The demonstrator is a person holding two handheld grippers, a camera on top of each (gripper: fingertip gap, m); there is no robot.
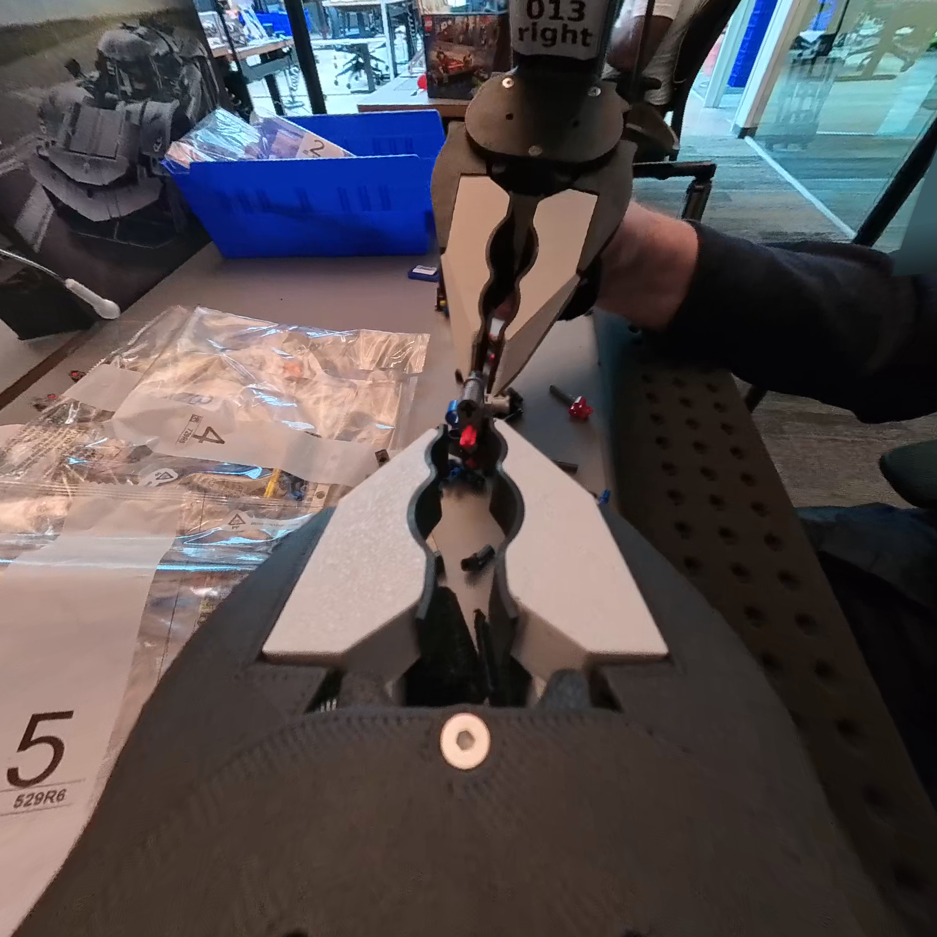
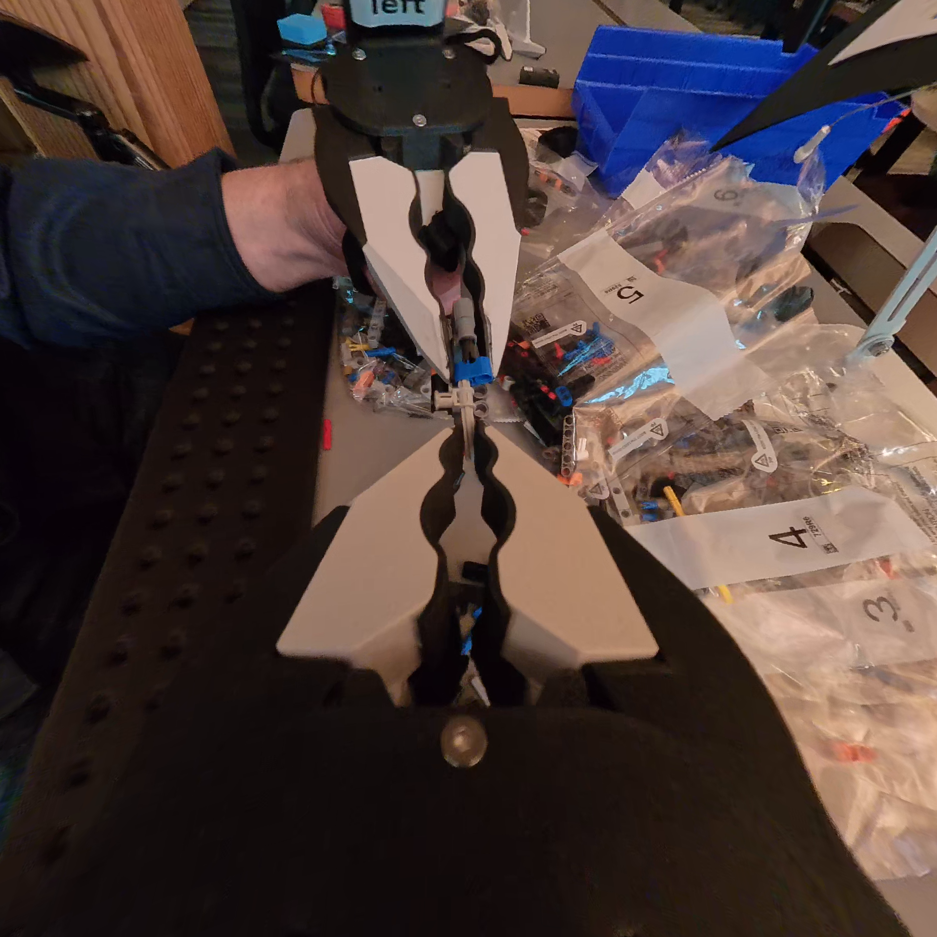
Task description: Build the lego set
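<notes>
A grey desk point(image 1: 324, 284) stands in an office space with glass walls behind it. Seen from the left wrist view, clear plastic bags point(image 1: 243, 400) of small lego parts lie spread to the left of the left gripper point(image 1: 469, 431), overlapping one another, each with a white printed strip. Past them, beyond and left of the gripper tips, a blue bin point(image 1: 309, 208) holds more crinkled clear bags. A large dark box point(image 1: 96, 152) with a printed grey model stands upright at the far left behind the bags.

The left gripper is clenched on a small lego assembly point(image 1: 469, 421) of black, blue and red parts, held above the desk. Directly opposite, tip to tip, the right gripper point(image 1: 489, 390) is also clamped on the same assembly, grasping its grey end; a hand point(image 1: 644, 263) in a dark sleeve holds it.

From the right wrist view, the assembly point(image 2: 464, 395) shows a blue piece and a light grey cross-shaped piece between the two grippers' tips. Just right of the right gripper in the left wrist view, a loose red and grey pin point(image 1: 573, 403) lies on the desk. Farther right sits a dark perforated panel point(image 1: 735, 507) along the desk edge.
</notes>
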